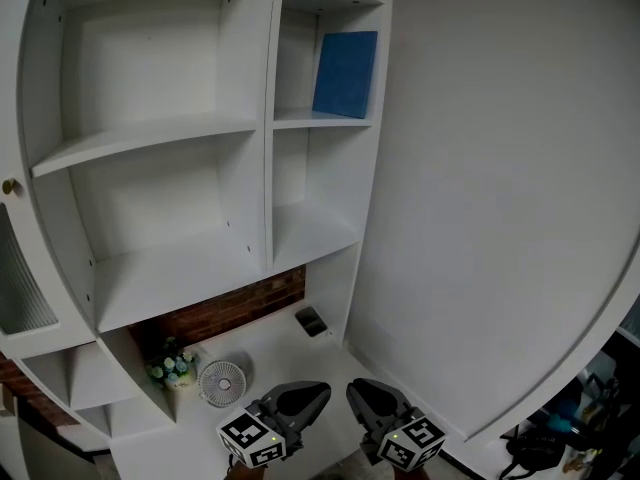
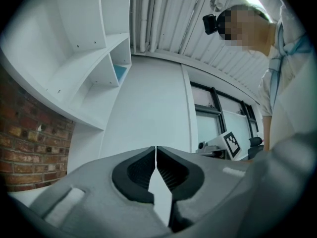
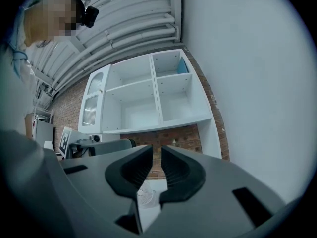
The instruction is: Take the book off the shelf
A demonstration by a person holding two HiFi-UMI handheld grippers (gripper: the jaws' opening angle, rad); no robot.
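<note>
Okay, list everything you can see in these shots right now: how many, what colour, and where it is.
shelf unit: one, white, fills the upper left of the head view
book: one, blue, standing in the top right compartment
fan: one, small, white, on the white surface below the shelves
plant: one small bunch, green and pale, just left of the fan
dark flat object: one, black, on that surface near the brick; cannot tell what it is
brick wall: red-brown, behind the surface, under the shelves
knob: one, golden, on the door at the far left
left gripper: one, grey, jaw tips together, nothing held
right gripper: one, grey, jaws slightly apart, nothing between them
</note>
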